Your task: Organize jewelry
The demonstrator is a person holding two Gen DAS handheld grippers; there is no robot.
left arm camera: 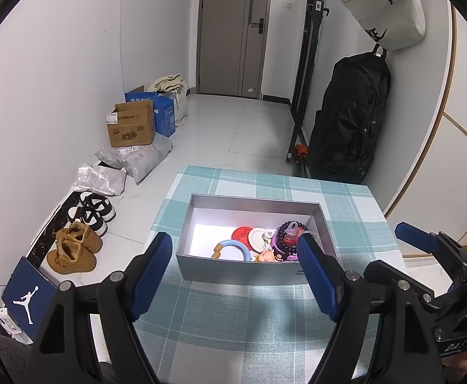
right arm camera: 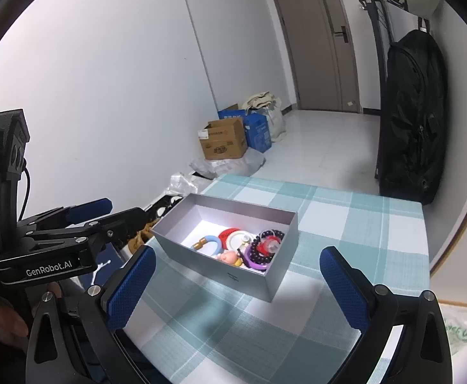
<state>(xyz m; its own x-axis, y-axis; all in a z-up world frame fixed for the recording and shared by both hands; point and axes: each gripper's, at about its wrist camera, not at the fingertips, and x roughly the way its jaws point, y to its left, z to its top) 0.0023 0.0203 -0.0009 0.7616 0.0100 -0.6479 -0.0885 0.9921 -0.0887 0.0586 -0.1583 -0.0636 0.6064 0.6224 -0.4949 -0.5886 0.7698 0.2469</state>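
A grey open box (left arm camera: 233, 267) (right arm camera: 259, 280) stands on the checked tablecloth (left arm camera: 233, 313) (right arm camera: 329, 224). In it lie a blue ring (left arm camera: 233, 247) (right arm camera: 208, 243), a red disc (left arm camera: 242, 233), a white disc (left arm camera: 258, 237), a small doll head (left arm camera: 265, 256) (right arm camera: 228, 257), and a dark bead bracelet (left arm camera: 286, 240) (right arm camera: 265, 249) on purple and red pieces. My left gripper (left arm camera: 235, 275) is open and empty just in front of the box. My right gripper (right arm camera: 238, 288) is open and empty, near the box's front right corner. The left gripper shows in the right wrist view (right arm camera: 89, 211).
The table stands in a hallway. On the floor to the left are shoes (left arm camera: 73, 249), cardboard boxes (left arm camera: 131, 124), plastic bags (left arm camera: 137, 156) and a blue shoebox (left arm camera: 28, 297). A black bag (left arm camera: 352, 118) hangs on the right wall. A door (left arm camera: 230, 32) is at the far end.
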